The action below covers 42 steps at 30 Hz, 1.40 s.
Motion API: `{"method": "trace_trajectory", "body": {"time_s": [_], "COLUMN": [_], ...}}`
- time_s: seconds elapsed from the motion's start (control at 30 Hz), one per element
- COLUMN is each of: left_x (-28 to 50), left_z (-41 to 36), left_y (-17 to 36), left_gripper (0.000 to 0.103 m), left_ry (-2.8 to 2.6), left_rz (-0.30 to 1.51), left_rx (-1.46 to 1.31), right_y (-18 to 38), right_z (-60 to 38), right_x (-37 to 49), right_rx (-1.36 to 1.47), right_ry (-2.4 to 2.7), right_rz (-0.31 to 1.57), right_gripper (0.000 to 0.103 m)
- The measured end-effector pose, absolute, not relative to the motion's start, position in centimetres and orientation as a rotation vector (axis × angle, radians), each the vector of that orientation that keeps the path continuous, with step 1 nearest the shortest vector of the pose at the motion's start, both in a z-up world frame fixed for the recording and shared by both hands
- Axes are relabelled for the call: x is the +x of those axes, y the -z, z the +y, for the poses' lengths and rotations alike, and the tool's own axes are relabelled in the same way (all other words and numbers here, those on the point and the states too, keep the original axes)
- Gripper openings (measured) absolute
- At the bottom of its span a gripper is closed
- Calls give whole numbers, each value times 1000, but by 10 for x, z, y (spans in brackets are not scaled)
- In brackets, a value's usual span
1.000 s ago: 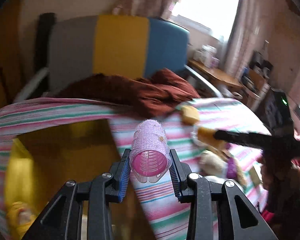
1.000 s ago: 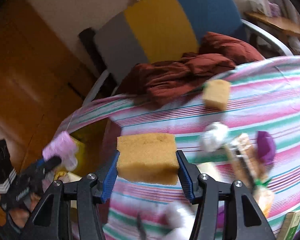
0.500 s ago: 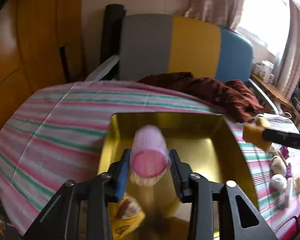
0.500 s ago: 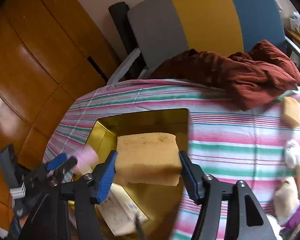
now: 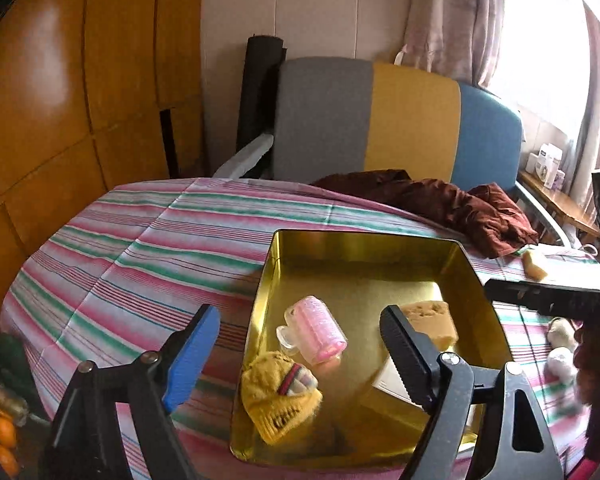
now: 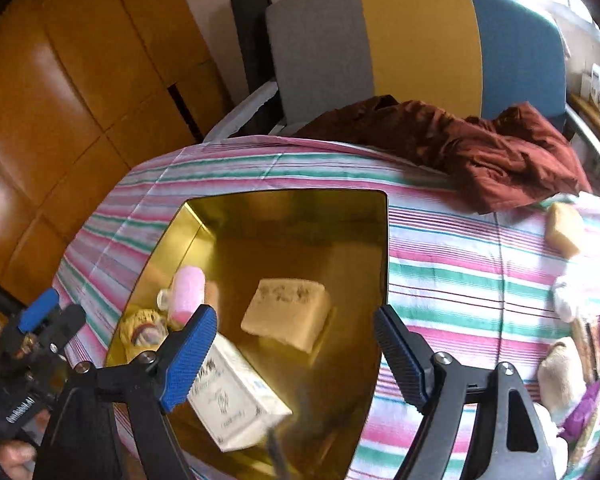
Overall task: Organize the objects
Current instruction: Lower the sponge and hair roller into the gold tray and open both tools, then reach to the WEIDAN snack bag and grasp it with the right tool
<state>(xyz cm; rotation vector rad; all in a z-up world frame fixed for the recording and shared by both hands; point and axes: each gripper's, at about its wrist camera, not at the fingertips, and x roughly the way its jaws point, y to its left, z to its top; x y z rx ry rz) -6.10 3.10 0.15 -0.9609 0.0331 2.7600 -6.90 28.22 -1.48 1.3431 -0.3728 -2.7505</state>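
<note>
Left gripper (image 5: pixel 300 344): jaws released and spread wide, grasping nothing, poised above the near left part of the gold tray (image 5: pixel 364 240). Between and just beyond the jaws lies the pink hair roller (image 5: pixel 318 334), on its side on the tray floor. Nearer the jaws than the roller, and touching or almost touching it, sits the yellow knitted toy (image 5: pixel 278 398). Behind the right jaw of this gripper rests the sponge (image 5: pixel 434 322), partly hidden by that jaw; a white box (image 5: pixel 392 380) shows just below it, mostly covered.

Right gripper (image 6: pixel 296 352): jaws likewise released and wide apart, empty. The same sponge (image 6: pixel 288 312) lies between and just beyond them on the tray floor (image 6: pixel 300 220). The white box (image 6: pixel 236 396) lies under the left jaw of this gripper, tilted. Left of that jaw are the roller (image 6: pixel 186 294) and the knitted toy (image 6: pixel 142 330), with the left gripper (image 6: pixel 52 316) further left at the tray's edge.

The tray stands on a bench covered with a striped cloth (image 6: pixel 452 264). Beyond the right jaw, well apart from the tray, a second sponge (image 6: pixel 564 230) lies on the cloth near a crumpled maroon garment (image 6: pixel 480 148). Right of the right jaw, small plush and purple items (image 6: pixel 560 368) lie on the cloth, too blurred to name.
</note>
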Motion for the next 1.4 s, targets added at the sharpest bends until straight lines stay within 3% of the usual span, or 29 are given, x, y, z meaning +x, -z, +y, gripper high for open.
{"method": "trace_trajectory", "body": {"time_s": [0.63,1.4], "left_x": [-2,19], "left_z": [46,106], "left_y": [-13,-8], "left_gripper": [87,87], "left_ry": [-2722,-2517], "left_rz": [55,152], "left_rx": [-925,-912], "right_y": [5,22], "right_z": [264,382], "right_x": [-3,57], "right_rx": [1254,1406], "right_ry": [2871,3053], "right_rz": [-165,-439], "right_gripper": [82,82]}}
